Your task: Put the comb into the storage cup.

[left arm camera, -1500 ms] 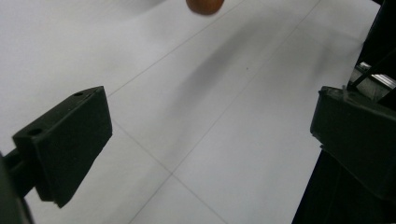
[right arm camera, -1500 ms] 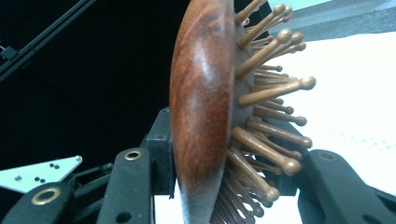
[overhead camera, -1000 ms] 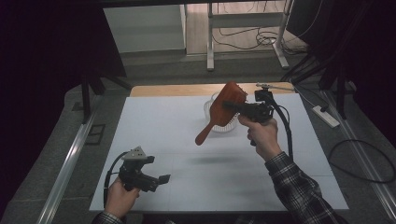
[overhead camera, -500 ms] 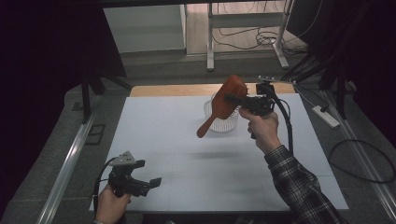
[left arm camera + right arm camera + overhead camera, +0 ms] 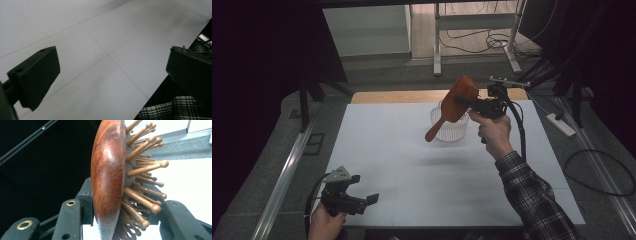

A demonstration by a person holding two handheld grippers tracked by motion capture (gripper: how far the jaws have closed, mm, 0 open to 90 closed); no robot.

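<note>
High view first: a white table (image 5: 412, 165) carries a clear ribbed basket (image 5: 449, 126) near its far edge, at about the middle; I cannot make out anything inside it. A strip of bare wood runs along that far edge. My right gripper (image 5: 467, 101) hangs above the basket with its jaws clenched on the head of a wooden hairbrush (image 5: 455, 104), whose handle slants down toward the basket's left rim. Right gripper view has my jaws pressing the brush's (image 5: 107, 175) smooth back on one side and its pins on the other. My left gripper (image 5: 362, 202) sits at the near left corner, jaws released and apart, grasping nothing.
</note>
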